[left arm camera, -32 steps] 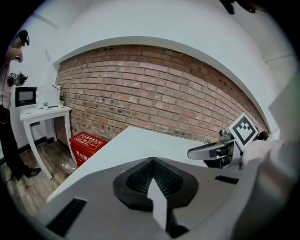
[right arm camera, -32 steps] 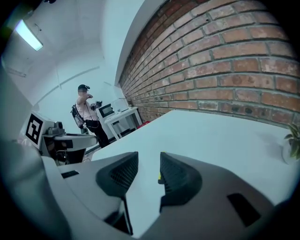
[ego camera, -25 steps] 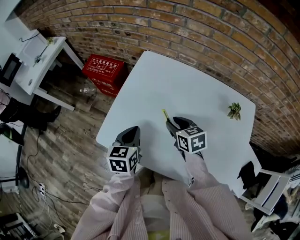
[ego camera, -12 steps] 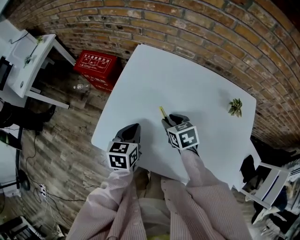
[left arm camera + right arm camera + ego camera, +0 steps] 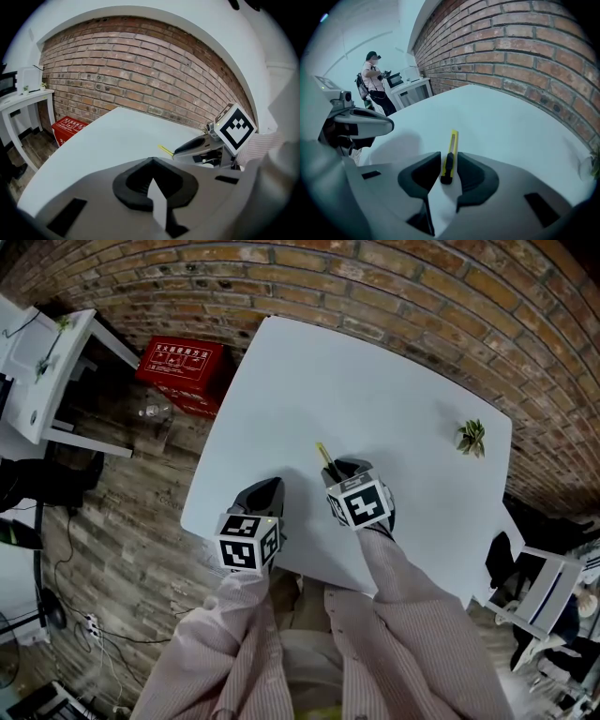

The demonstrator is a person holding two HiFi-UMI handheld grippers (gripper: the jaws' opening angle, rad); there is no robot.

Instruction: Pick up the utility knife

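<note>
The utility knife (image 5: 450, 157), yellow with a black slider, lies flat on the white table (image 5: 375, 399). In the head view only its yellow tip (image 5: 323, 454) pokes out past my right gripper (image 5: 342, 468). My right gripper (image 5: 449, 164) points steeply down over it. Its jaws are closing, one on each side of the knife's black end, with a thin gap still showing at each pad. My left gripper (image 5: 264, 491) hovers near the table's front left edge, shut and empty (image 5: 152, 161). From the left gripper view the knife's tip (image 5: 165, 150) shows beside the right gripper (image 5: 187, 147).
A small green plant (image 5: 470, 437) sits at the table's far right. A red crate (image 5: 183, 367) stands on the wooden floor beside the brick wall. A white desk (image 5: 37, 381) is at the far left. A person (image 5: 372, 82) stands in the background.
Both grippers have sunk toward the table. The right one has tipped down over the knife, covering most of it, and its jaws have narrowed around it.
</note>
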